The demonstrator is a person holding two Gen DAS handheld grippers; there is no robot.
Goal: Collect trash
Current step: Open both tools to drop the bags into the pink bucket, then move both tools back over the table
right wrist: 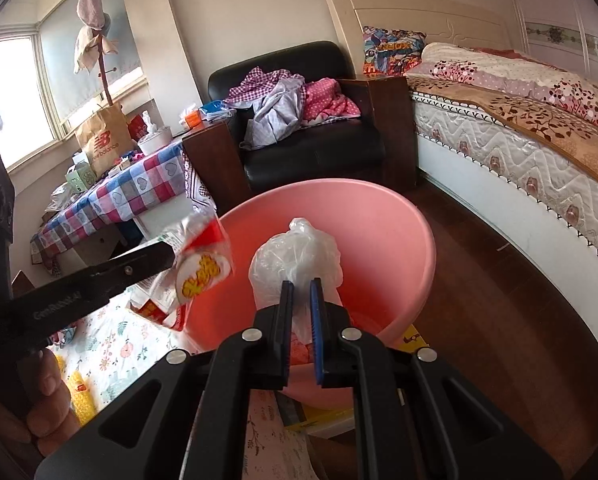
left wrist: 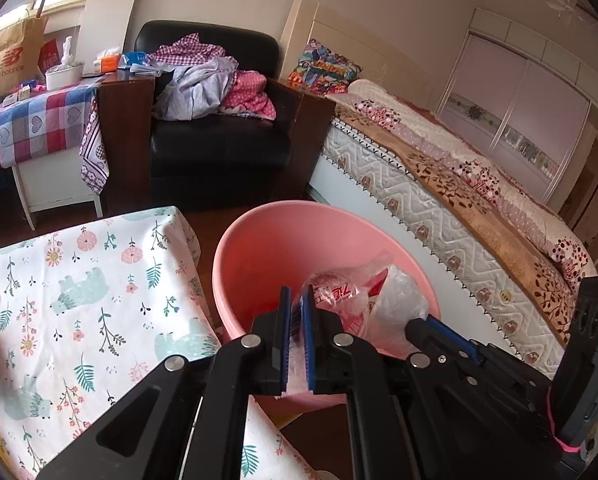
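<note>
Both clamped over pink basin [right wrist: 379, 216]: left gripper [left wrist: 297, 292] pinching red snack wrapper [left wrist: 339, 292], right gripper [right wrist: 301, 286] pinching clear plastic bag [right wrist: 295, 256] (knotted top).

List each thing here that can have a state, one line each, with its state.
Left gripper: shut on snack wrapper, over the bin.
Right gripper: shut on clear plastic bag, over the bin.
Pink bin: upright, open-topped.
Armchair: piled with clothes.
Bed: covered with blankets.

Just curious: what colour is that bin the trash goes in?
Pink, plain all over. The bin shows best in the right wrist view.
</note>
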